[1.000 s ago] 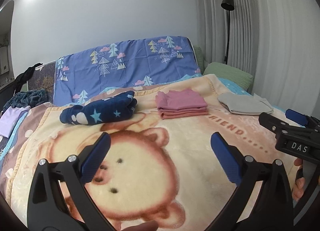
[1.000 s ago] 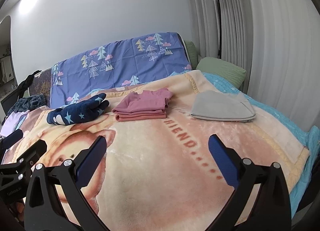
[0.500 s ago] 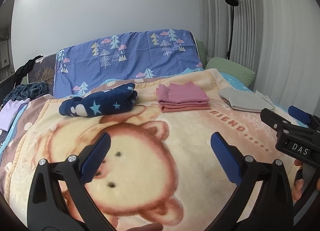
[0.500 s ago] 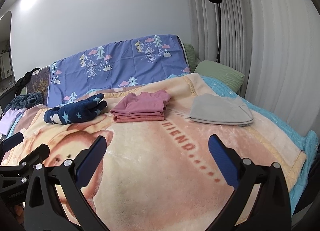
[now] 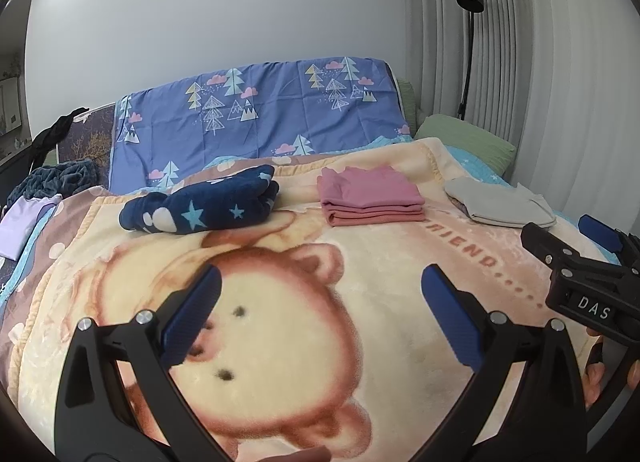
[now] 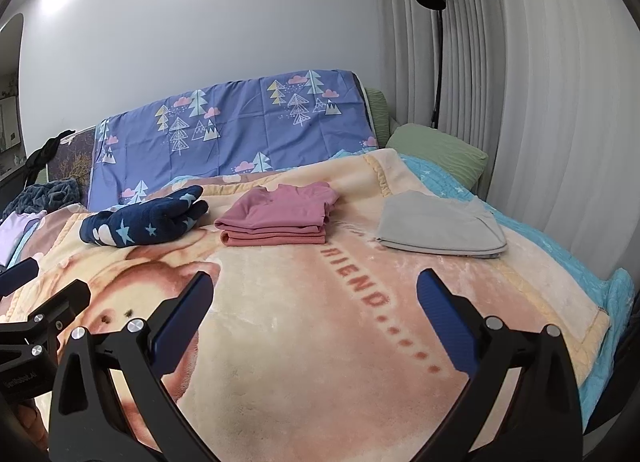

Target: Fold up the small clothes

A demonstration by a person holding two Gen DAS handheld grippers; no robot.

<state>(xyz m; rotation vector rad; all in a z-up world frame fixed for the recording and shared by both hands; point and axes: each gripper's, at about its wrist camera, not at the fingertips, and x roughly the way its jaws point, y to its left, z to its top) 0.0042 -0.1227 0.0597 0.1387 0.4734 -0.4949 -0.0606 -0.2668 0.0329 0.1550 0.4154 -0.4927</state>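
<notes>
Both claws hang released and empty above the bear blanket (image 6: 320,362): left claw (image 5: 320,318), right claw (image 6: 314,318). Far across the bed lie three folded piles: navy star garment (image 5: 200,209), pink clothes (image 5: 370,197), grey garment (image 6: 438,229). Blanket lettering reads "FRIEND", first letter unclear; right claw's tag reads "DAS".

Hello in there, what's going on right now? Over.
Both claws, left claw and right claw, open, empty, above the blanket. Navy, pink, grey clothes folded. Nothing in the way.
</notes>
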